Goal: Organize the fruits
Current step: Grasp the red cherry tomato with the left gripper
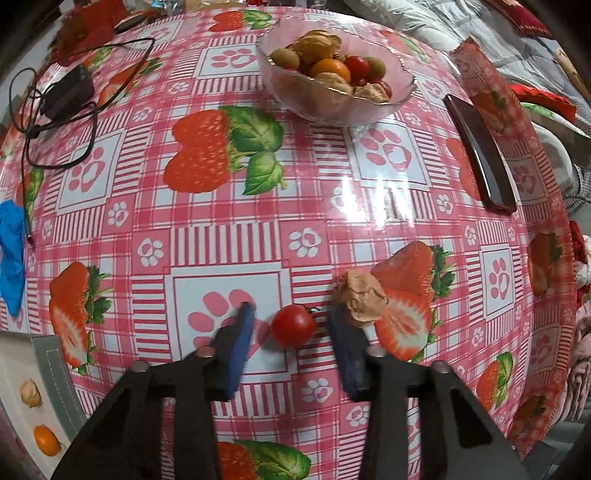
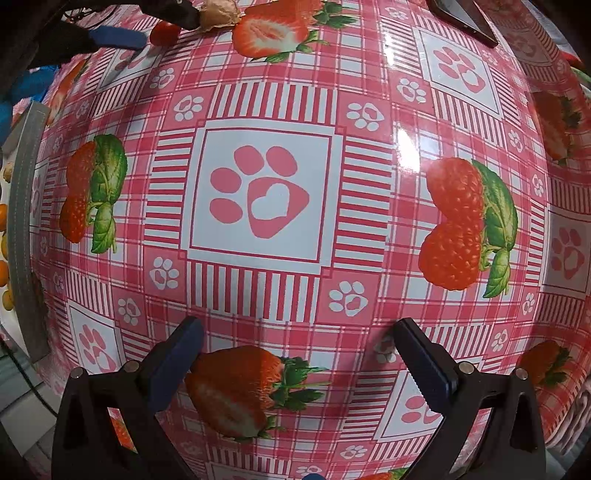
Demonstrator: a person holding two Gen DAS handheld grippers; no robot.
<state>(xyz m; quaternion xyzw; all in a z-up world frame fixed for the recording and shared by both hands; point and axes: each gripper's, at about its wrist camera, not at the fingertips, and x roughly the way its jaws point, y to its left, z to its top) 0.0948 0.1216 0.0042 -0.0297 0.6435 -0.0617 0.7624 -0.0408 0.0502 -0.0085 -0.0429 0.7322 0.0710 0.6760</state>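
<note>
A red cherry tomato [image 1: 293, 325] lies on the strawberry-print tablecloth between the open blue fingers of my left gripper [image 1: 291, 312], untouched. A tan walnut [image 1: 360, 301] lies just right of it, against the right finger. A glass bowl [image 1: 391, 105] at the far side holds walnuts, kiwis, tomatoes and an orange fruit. My right gripper [image 2: 297, 325] is open and empty above bare tablecloth. The right wrist view shows the tomato [image 2: 164, 31], the walnut [image 2: 218, 14] and the left gripper's finger [image 2: 116, 37] at its top left.
A dark phone [image 1: 480, 151] lies at the right edge. A black charger with cable [image 1: 68, 94] lies at far left. A blue cloth [image 1: 11, 251] is at left. A grey-rimmed tray [image 1: 55, 387] at lower left holds a walnut and an orange fruit.
</note>
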